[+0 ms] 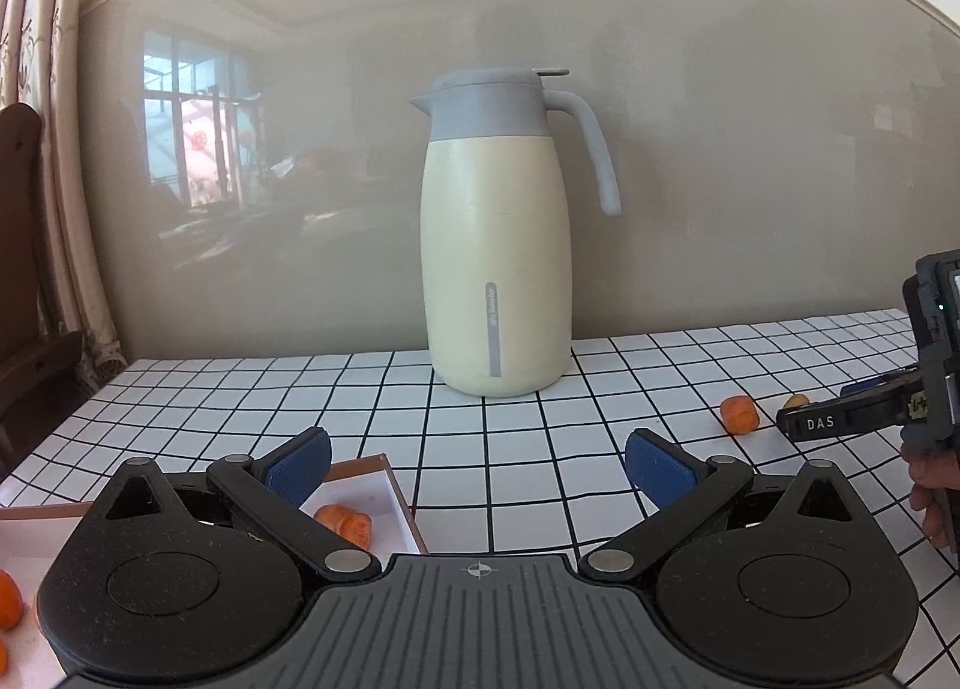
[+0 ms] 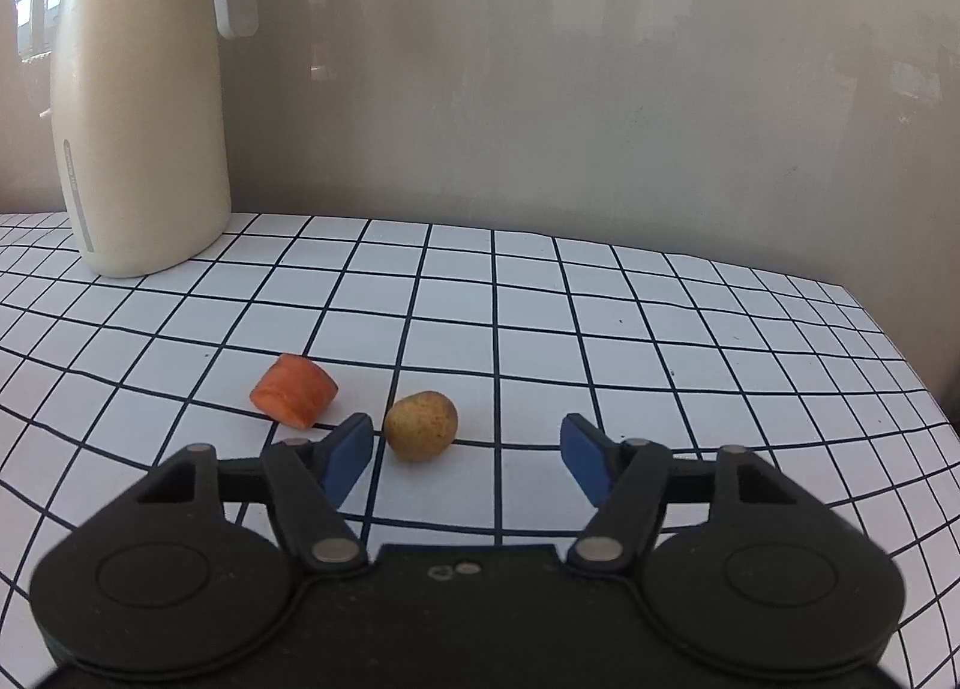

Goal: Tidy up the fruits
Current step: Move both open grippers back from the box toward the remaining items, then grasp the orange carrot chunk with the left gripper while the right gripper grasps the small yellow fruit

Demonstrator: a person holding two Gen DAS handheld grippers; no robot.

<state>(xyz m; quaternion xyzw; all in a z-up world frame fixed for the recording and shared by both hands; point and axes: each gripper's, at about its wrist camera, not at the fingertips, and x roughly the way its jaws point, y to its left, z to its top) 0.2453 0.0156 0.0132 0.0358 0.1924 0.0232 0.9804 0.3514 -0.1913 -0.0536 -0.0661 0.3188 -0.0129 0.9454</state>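
— Where's your right gripper?
— Spread wide, holding nothing; the small round yellow-brown potato sits just ahead on the checked tablecloth, beside an orange carrot chunk.
— And your left gripper?
— Wide open too, empty, above the white tray.

A table covered in a white, black-gridded cloth is seen against a wall. A cream thermos jug is stood at its back; a carrot chunk and small potato are laid before it, a shallow box to its left.
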